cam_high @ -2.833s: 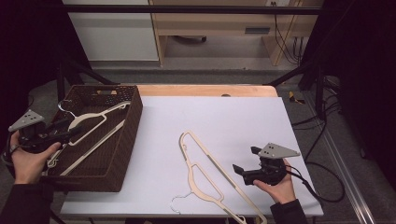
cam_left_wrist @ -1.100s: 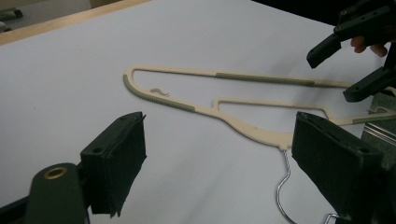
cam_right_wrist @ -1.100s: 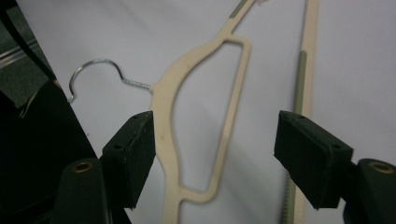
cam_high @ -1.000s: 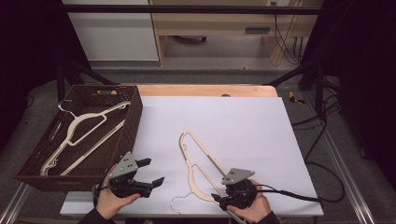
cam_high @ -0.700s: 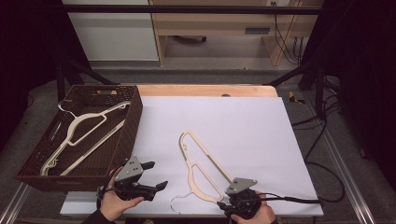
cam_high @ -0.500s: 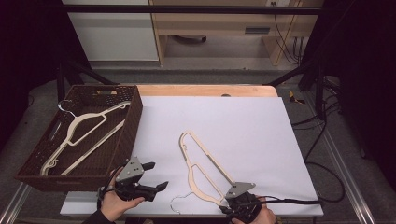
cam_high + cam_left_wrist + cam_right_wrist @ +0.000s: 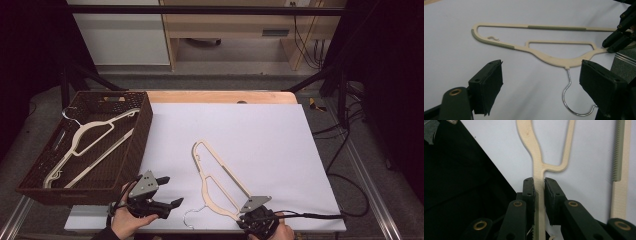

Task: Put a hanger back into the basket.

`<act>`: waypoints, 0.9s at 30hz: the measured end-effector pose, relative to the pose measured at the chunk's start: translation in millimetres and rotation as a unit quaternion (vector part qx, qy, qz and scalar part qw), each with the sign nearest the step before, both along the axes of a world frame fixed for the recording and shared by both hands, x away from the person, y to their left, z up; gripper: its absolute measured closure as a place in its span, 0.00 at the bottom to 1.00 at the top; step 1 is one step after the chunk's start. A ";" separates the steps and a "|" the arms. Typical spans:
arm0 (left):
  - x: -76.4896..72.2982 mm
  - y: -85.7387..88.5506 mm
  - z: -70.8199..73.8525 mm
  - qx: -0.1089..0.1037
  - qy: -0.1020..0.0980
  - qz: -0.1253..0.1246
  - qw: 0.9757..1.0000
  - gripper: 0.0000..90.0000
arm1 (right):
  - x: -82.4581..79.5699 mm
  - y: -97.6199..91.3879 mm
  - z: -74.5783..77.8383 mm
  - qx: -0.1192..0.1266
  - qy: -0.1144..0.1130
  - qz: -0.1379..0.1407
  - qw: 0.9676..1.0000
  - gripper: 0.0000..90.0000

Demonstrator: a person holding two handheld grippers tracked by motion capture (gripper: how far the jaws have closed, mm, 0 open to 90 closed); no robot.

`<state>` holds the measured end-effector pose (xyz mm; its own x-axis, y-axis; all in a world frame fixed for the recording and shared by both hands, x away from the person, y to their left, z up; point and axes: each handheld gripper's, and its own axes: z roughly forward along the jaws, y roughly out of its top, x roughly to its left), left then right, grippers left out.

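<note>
A cream hanger (image 7: 216, 172) is lying flat on the white tabletop (image 7: 270, 140), near the front edge, with its wire hook (image 7: 192, 218) curling toward the person. The right claw (image 7: 254, 220) is sitting at the near end of the hanger, at the tabletop's front edge; its jaws have just been closing, and in the right gripper view the two black pads (image 7: 530, 188) are pressing on a narrow cream arm of the hanger (image 7: 537, 170) from either side, just below the point where that arm forks. The left claw (image 7: 167, 192) is hovering over the tabletop just left of the hook, held in the person's left hand (image 7: 127, 220), with its jaws standing wide apart and gripping nothing. In the left gripper view those jaws are framing the hook (image 7: 571, 100) and the neck of the hanger (image 7: 554, 58), the right-hand jaw standing just beside the hook; whether it is touching the wire I cannot tell. The right claw (image 7: 620, 37) is showing at the far right of that view, at the hanger's end. At the left of the tabletop a dark woven basket (image 7: 132, 150) is holding a second cream hanger (image 7: 92, 142), well apart from both claws.
</note>
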<state>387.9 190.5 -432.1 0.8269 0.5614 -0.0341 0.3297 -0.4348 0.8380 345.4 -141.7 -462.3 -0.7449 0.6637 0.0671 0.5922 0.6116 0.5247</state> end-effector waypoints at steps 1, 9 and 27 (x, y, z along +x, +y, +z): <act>-0.3 -2.4 -0.9 0.001 0.001 -0.004 1.000 0.21 | 0.0 0.9 0.6 0.007 0.004 -0.008 1.000 0.88; 1.7 -28.8 -12.3 0.028 0.026 -0.044 0.998 0.29 | 6.6 1.0 7.1 0.040 0.014 -0.008 0.999 0.89; 13.9 -67.3 -40.9 0.094 0.083 -0.082 0.989 0.84 | 7.2 -7.2 17.8 0.061 -0.007 0.001 0.998 0.88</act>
<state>401.8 123.2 -473.0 0.8994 0.4289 -0.0847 0.3676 -0.6370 0.6776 352.6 -148.8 -444.5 -0.7471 0.6503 0.1377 0.5837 0.5427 0.6039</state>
